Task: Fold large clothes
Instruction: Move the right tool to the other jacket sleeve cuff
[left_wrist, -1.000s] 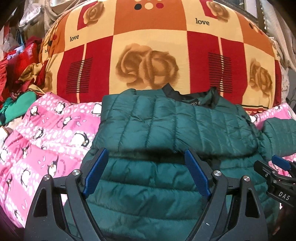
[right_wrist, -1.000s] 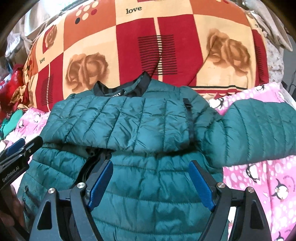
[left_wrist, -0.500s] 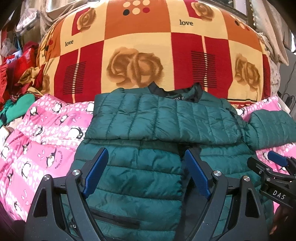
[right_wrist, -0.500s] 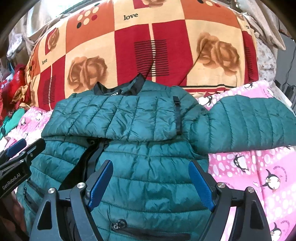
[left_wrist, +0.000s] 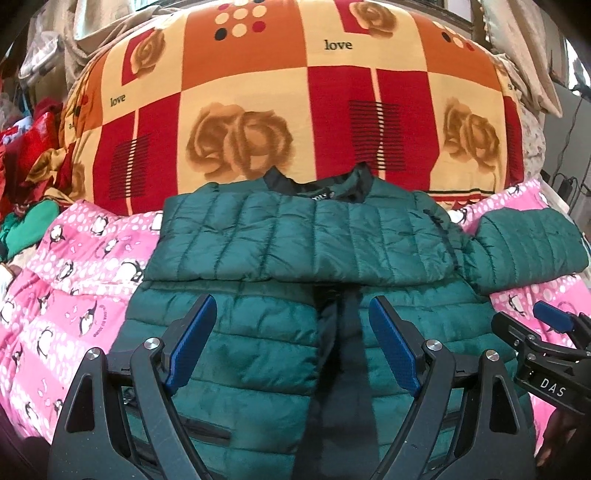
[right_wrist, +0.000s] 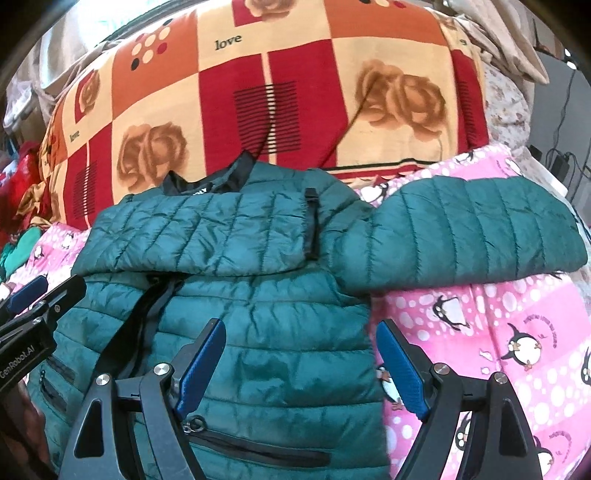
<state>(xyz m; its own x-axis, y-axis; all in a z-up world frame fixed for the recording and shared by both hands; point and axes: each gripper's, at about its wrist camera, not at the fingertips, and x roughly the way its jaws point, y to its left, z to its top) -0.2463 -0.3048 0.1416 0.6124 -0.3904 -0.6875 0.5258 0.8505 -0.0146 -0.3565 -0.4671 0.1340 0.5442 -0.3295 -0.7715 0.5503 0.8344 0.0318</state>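
Only the right view shows the jacket pocket zipper pull; both grippers stand wide, empty; hem cut off.

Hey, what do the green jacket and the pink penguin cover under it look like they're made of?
Green jacket: looks like a thin synthetic shell, probably nylon or polyester, over padding; it has a slight sheen and stitched puffy bands. Pink penguin cover: seems a soft printed fabric, matte and slightly fuzzy, perhaps fleece; the exact fibre cannot be told.
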